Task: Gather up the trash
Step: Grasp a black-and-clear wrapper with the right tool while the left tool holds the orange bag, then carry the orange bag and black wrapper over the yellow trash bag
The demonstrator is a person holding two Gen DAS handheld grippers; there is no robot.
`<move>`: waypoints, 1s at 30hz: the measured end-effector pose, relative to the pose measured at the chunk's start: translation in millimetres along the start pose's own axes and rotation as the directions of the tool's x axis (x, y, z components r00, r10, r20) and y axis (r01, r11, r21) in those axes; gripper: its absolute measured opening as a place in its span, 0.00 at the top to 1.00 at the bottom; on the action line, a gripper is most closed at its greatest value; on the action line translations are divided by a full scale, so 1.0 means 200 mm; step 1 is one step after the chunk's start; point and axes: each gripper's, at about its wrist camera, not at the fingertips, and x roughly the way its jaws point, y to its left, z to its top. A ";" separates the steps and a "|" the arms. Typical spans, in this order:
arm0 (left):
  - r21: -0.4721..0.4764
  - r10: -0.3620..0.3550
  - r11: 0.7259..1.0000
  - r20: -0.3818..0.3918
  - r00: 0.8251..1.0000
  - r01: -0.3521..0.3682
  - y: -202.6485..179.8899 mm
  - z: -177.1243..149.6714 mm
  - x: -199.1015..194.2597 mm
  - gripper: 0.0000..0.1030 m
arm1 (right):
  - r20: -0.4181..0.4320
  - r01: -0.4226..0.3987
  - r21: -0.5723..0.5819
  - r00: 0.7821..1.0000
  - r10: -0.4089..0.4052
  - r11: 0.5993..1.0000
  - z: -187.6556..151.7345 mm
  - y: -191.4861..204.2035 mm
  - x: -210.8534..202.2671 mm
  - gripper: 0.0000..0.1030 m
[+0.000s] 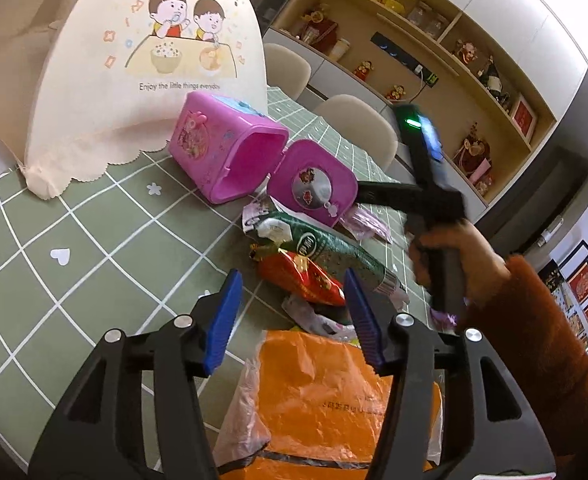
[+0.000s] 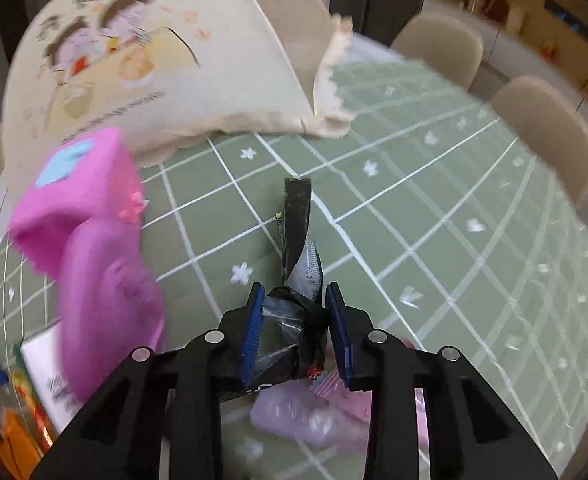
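Trash collection, early stage: right claw clamped on a black wrapper above the surface, left claw apart over remaining wrappers, pink bin tipped open, apparently unfilled.

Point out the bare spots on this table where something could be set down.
Bare green checked tablecloth lies left of the toppled pink plastic bin, below the cream fabric food cover. The right wrist view shows more open cloth toward the beige chairs. The crowded area is the wrapper pile: green packet, red packet, orange plastic bag.
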 end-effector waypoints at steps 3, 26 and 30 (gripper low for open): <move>-0.012 -0.004 1.000 0.018 1.000 0.004 0.02 0.01 -0.02 0.47 | 0.062 0.017 0.024 0.998 -0.019 1.000 -0.08 -0.01 -0.22 0.71; 0.055 0.233 0.972 -0.120 0.965 -0.228 -0.16 -0.29 -0.13 0.85 | 0.264 -0.033 0.015 0.964 0.028 0.999 -1.01 0.06 -0.97 0.71; 0.130 0.224 0.968 -0.039 0.974 -0.217 -0.39 -0.28 -0.18 0.85 | 0.312 0.024 0.038 0.949 -0.035 0.999 -1.14 -0.02 -1.11 0.71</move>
